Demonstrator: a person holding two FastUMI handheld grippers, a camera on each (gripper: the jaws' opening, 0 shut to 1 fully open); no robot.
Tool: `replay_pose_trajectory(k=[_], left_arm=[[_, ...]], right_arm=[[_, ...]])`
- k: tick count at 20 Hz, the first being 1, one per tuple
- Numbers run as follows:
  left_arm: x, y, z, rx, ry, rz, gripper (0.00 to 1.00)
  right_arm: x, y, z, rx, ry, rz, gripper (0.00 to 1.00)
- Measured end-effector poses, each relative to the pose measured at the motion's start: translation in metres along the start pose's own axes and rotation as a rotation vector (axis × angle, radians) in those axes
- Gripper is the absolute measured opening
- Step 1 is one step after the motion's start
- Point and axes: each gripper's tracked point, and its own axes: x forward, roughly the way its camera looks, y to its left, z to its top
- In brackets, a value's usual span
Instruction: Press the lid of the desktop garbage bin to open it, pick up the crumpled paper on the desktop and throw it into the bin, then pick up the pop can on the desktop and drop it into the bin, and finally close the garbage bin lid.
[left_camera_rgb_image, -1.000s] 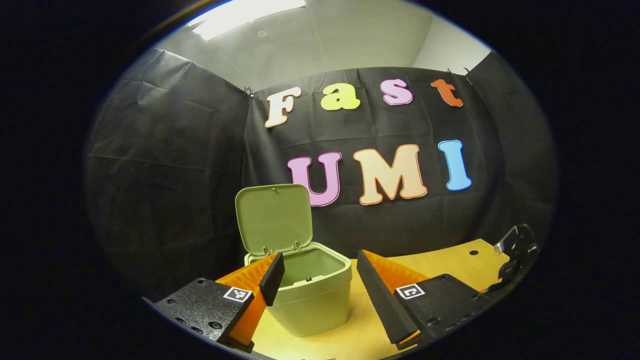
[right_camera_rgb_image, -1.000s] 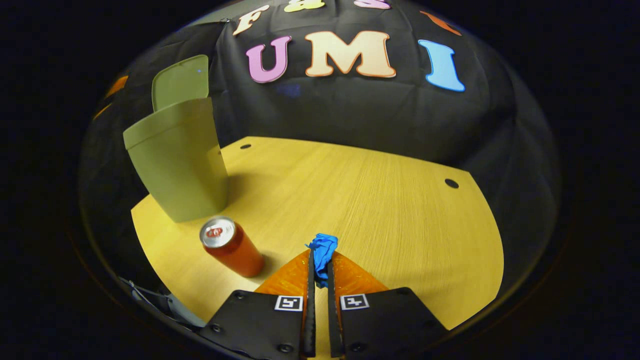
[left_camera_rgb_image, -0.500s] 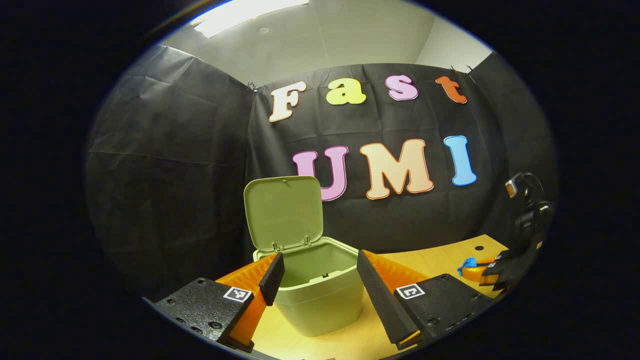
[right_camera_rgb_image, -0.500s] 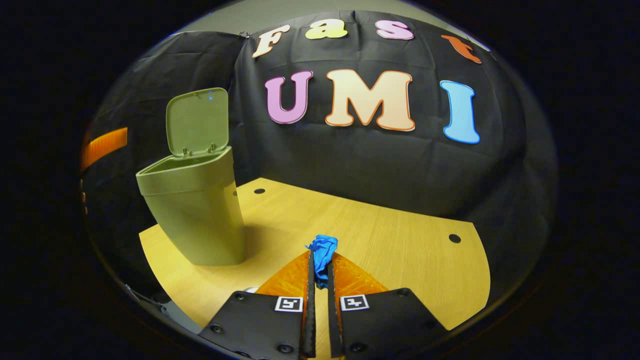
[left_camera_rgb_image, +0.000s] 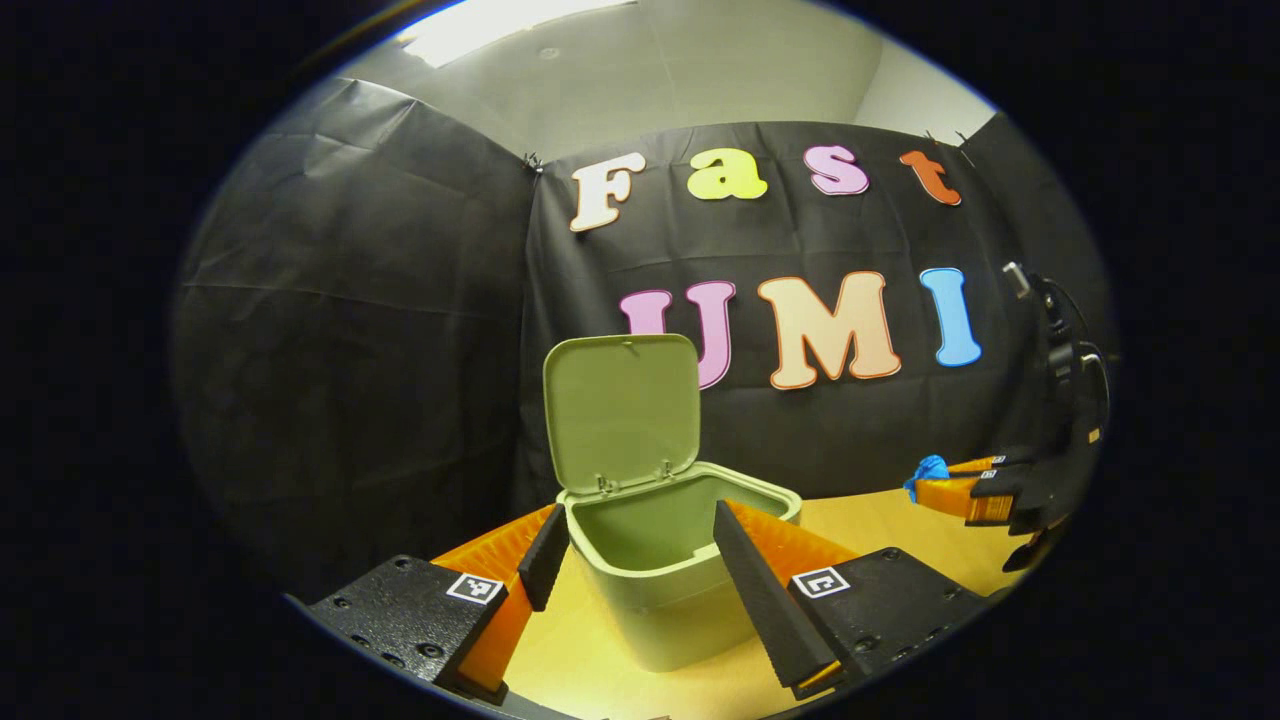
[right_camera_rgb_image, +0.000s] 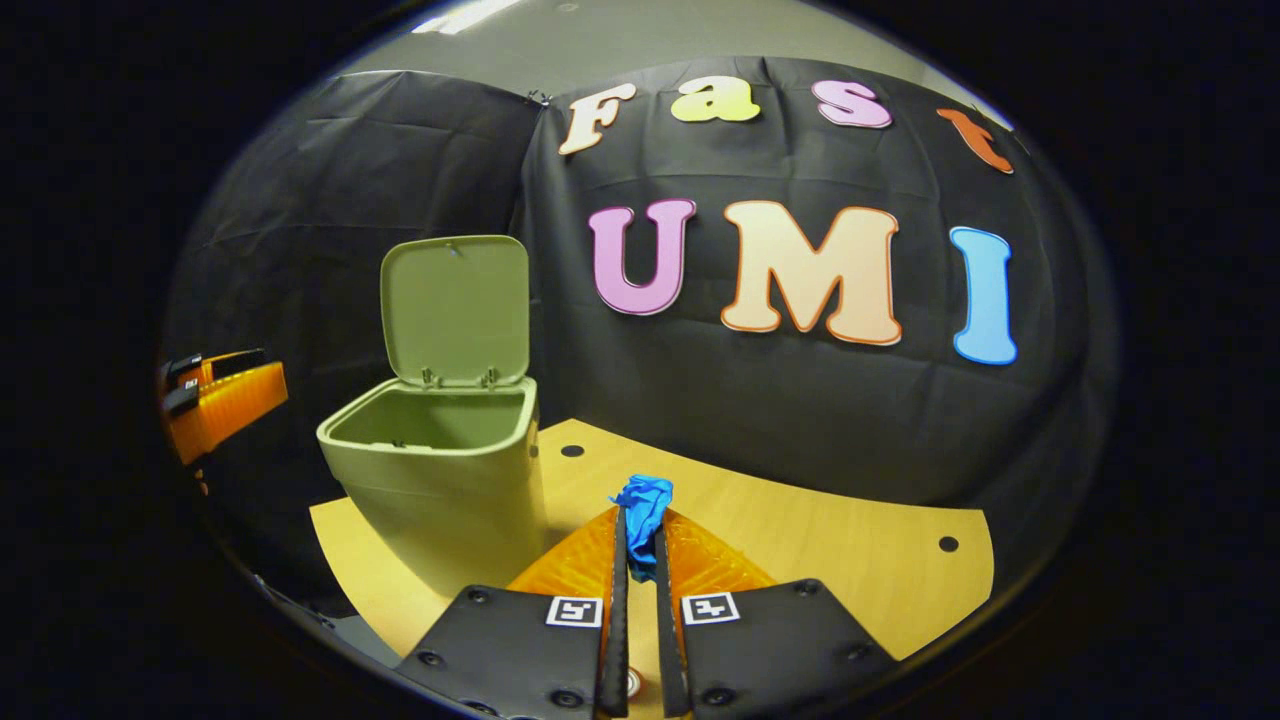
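Left gripper (left_camera_rgb_image: 640, 560), seen in its own view, hung with its fingers spread wide and nothing between them, framing the near rim of the green bin (left_camera_rgb_image: 680, 575) on the worktop (left_camera_rgb_image: 870, 510). The lid (left_camera_rgb_image: 622, 412) stood upright on its hinges at the back, so the mouth was fully open. Off to the right, the right gripper (left_camera_rgb_image: 925, 485) was raised above the worktop with the blue crumpled paper (left_camera_rgb_image: 930, 470) at its tip, well apart from the bin and about level with its rim.

From the right gripper view, the right gripper (right_camera_rgb_image: 640, 535) had its fingers pressed nearly together, pinching the crumpled paper (right_camera_rgb_image: 642, 505) so that a tuft stuck out past the tips. The bin (right_camera_rgb_image: 445, 480) sat ahead and to the left, its opening (right_camera_rgb_image: 430, 420) showing. The left gripper (right_camera_rgb_image: 220, 400) sat at the far left, beyond the bin.

To my eye the step in hand was carrying the paper to the bin. Doing it well would mean keeping the pinch firm, swinging left until the tips were squarely over the opening, staying clear of the upright lid so it did not get knocked shut, and only then letting go. Paper is light and could cling to a finger, so a release low over the mouth seemed safest. I could not see the pop can.
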Motion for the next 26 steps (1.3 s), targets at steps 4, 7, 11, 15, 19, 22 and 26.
replay_pose_trajectory(k=[4, 7, 11, 15, 19, 22, 26], left_arm=[[0.001, 0.026, -0.009, 0.014, 0.021, 0.025, 0.89], [0.0, 0.045, -0.015, 0.031, 0.029, 0.046, 0.89], [0.001, 0.059, -0.023, 0.027, 0.051, 0.063, 0.89], [0.004, 0.061, -0.026, 0.044, 0.053, 0.073, 0.89], [0.008, 0.041, -0.026, 0.028, 0.049, 0.043, 0.89], [0.012, 0.015, -0.023, 0.017, 0.038, -0.001, 0.89], [0.014, -0.023, -0.012, 0.014, 0.01, -0.072, 0.89]], right_arm=[[0.026, 0.047, 0.027, -0.026, -0.046, 0.076, 0.14], [0.045, 0.078, 0.04, -0.051, -0.074, 0.107, 0.14], [0.067, 0.114, 0.04, -0.075, -0.058, 0.161, 0.14], [0.085, 0.139, 0.036, -0.088, -0.04, 0.213, 0.27], [0.071, 0.121, 0.041, -0.087, -0.077, 0.172, 1.0], [0.053, 0.092, 0.049, -0.076, -0.118, 0.12, 0.99], [0.021, 0.036, 0.057, -0.034, -0.159, 0.033, 0.98]])
